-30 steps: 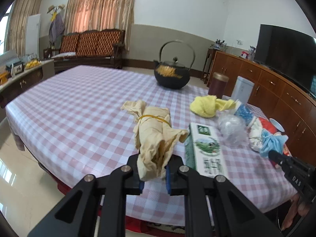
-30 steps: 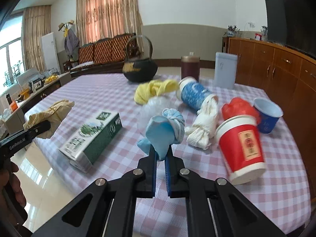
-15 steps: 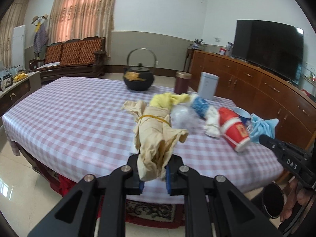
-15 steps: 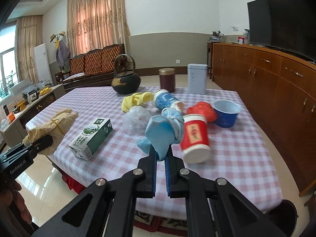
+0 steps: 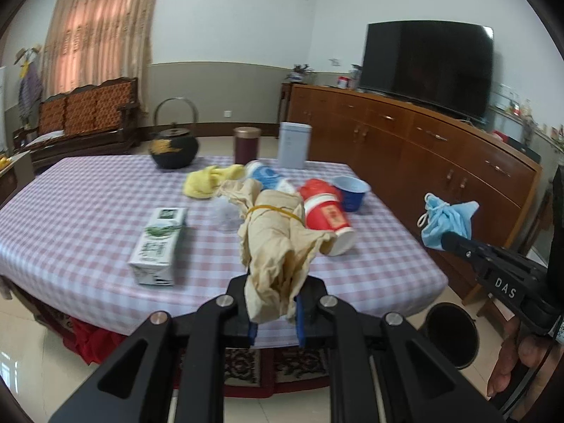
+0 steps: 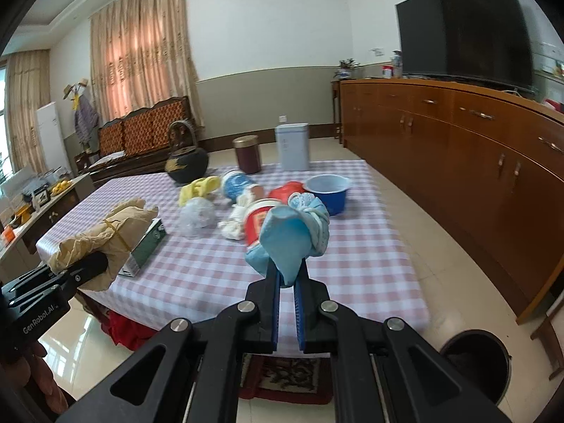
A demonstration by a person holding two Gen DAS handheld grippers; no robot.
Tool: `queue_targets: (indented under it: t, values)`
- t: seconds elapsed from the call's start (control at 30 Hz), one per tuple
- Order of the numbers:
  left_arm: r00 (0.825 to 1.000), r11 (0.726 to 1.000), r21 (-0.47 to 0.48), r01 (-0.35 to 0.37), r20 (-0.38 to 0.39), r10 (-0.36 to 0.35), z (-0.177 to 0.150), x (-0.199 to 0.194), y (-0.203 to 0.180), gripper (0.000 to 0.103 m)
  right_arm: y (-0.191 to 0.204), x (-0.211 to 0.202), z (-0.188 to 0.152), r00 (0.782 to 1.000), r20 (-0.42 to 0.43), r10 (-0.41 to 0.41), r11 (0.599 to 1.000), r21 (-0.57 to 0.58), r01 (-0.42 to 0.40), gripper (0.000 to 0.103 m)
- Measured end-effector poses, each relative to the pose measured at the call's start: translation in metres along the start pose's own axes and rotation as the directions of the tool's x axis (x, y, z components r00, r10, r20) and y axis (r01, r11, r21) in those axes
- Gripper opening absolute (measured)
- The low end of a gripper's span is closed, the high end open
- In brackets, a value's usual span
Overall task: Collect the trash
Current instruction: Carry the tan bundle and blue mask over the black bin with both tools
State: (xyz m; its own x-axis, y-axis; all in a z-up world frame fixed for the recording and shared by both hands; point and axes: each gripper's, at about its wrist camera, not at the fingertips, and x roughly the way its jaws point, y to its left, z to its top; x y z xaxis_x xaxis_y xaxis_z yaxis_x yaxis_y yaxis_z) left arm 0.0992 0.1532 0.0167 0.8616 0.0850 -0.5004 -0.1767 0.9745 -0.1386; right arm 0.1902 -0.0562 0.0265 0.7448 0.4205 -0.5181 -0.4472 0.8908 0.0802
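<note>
My left gripper [image 5: 274,308] is shut on a beige paper bundle tied with a rubber band [image 5: 278,243], held in the air in front of the table; the bundle also shows in the right wrist view [image 6: 105,236]. My right gripper [image 6: 287,282] is shut on a crumpled blue face mask [image 6: 294,236], also seen in the left wrist view [image 5: 446,220]. A black trash bin [image 6: 476,363] stands on the floor at the lower right, below both grippers; it shows in the left wrist view [image 5: 449,335] too.
On the checked table [image 5: 88,211] lie a green carton [image 5: 158,245], a red cup [image 5: 328,216], a blue bowl [image 5: 350,190], a blue cup, a yellow cloth [image 5: 211,179], a clear plastic wad, a black kettle [image 5: 172,148], a brown jar and a white tin. A wooden sideboard [image 6: 476,148] runs along the right.
Both grippers have drawn back from the table and swung right with their loads still held. The trash bin on the floor has come into view.
</note>
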Motion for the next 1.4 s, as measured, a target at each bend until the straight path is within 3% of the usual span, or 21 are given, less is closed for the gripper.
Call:
queue_targets:
  t: [0.37, 0.73, 1.2, 1.4]
  values:
    - [0.995, 0.991, 0.083, 0.105, -0.012, -0.104, 0.000, 0.005, -0.064, 0.017, -0.056, -0.033, -0.009, 0.995, 0.012, -0.095, 0.993, 0.065, 0.094, 0.008]
    - [0.976, 0.966, 0.142, 0.217, -0.059, -0.210, -0.010, 0.021, -0.127, 0.017, -0.113, -0.054, -0.024, 0.980, -0.009, -0.198, 0.973, 0.121, 0.197, 0.008]
    - [0.934, 0.916, 0.200, 0.348, -0.154, -0.321, -0.033, 0.045, -0.194, 0.017, -0.176, -0.075, -0.056, 0.951, -0.076, -0.301, 0.940, 0.145, 0.309, 0.008]
    - [0.903, 0.883, 0.223, 0.413, -0.224, -0.366, -0.051, 0.062, -0.229, 0.017, -0.214, -0.082, -0.077, 0.929, -0.125, -0.347, 0.915, 0.173, 0.365, 0.008]
